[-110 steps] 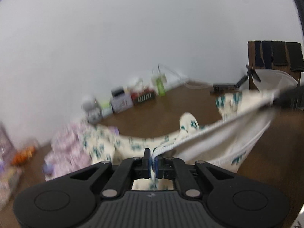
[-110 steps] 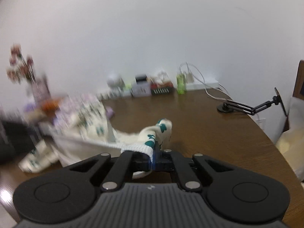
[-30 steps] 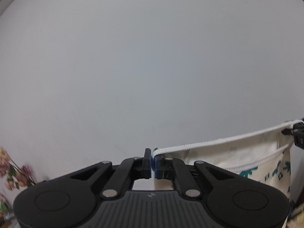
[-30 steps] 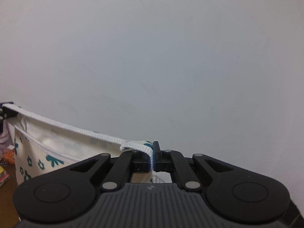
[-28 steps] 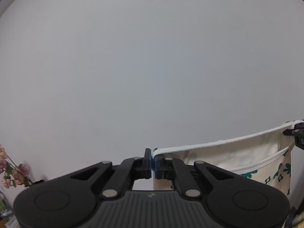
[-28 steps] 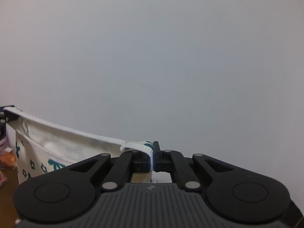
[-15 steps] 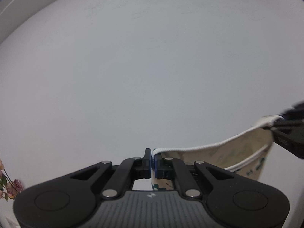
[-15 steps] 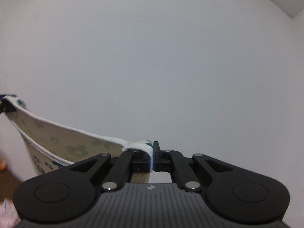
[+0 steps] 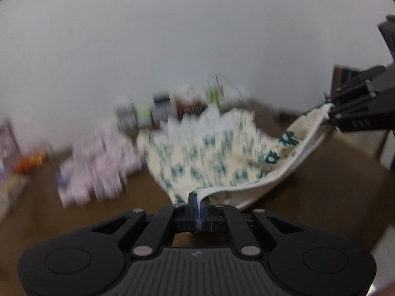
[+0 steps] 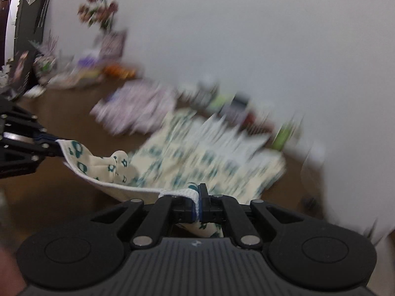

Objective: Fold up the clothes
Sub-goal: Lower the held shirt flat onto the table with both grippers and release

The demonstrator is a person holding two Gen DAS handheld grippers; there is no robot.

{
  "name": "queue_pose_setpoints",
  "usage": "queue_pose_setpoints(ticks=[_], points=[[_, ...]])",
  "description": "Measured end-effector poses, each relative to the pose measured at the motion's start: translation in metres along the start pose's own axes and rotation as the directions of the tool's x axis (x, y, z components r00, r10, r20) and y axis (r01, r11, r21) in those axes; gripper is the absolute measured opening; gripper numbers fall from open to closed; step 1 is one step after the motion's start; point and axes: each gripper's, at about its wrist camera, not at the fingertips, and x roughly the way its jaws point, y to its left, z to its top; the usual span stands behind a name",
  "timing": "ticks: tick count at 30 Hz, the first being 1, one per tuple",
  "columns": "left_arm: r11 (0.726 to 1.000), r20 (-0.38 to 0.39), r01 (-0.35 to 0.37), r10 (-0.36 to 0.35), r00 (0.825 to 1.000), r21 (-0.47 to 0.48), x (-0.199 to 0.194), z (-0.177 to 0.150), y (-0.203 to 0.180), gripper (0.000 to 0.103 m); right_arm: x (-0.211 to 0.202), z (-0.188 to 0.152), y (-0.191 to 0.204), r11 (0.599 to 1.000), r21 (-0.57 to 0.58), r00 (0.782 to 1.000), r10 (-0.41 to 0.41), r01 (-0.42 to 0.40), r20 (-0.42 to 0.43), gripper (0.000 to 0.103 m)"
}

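Both tongs were clenched on the same piece: the left tongs (image 9: 198, 206) pinched one end of the white ribbed hem of the cream cotton garment with teal flower print (image 9: 209, 155), and the right tongs (image 10: 198, 201) pinched the other end, the hem sagging in a shallow arc between them. In the left wrist view the right tongs showed at the far right edge, gripping its corner; the rest of the garment trailed away toward the far side, its body over the brown wooden bench (image 9: 321, 187), though heavy blur left it unclear how much of it lay flat. This looked like the laying-out step, the cloth being spread before any fold was made. The next move would likely call for keeping the hem taut and level, settling the cloth flat without bunching, and steering clear of the pale lilac patterned cloth pile (image 9: 98, 165) just to the left. At the far edge, against the white wall, a blurred row of small boxes and a green bottle (image 9: 216, 96) stood; no brand, label or writing could be read anywhere.
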Motion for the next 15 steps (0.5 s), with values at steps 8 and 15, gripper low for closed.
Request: queue_pose_setpoints(ticks=[8,15], points=[[0.999,-0.061,0.027,-0.026,0.998,0.021,-0.02,-0.011,-0.014,0.002,-0.02,-0.026,0.029,0.992,0.12,0.997,0.039,-0.031,-0.068,0.002],[0.992,-0.133,0.128,-0.129,0.983,-0.02,-0.037,-0.034,-0.011,0.036,-0.018,-0.045,0.039,0.987,0.153,0.989,0.074,-0.054,-0.127,0.033]])
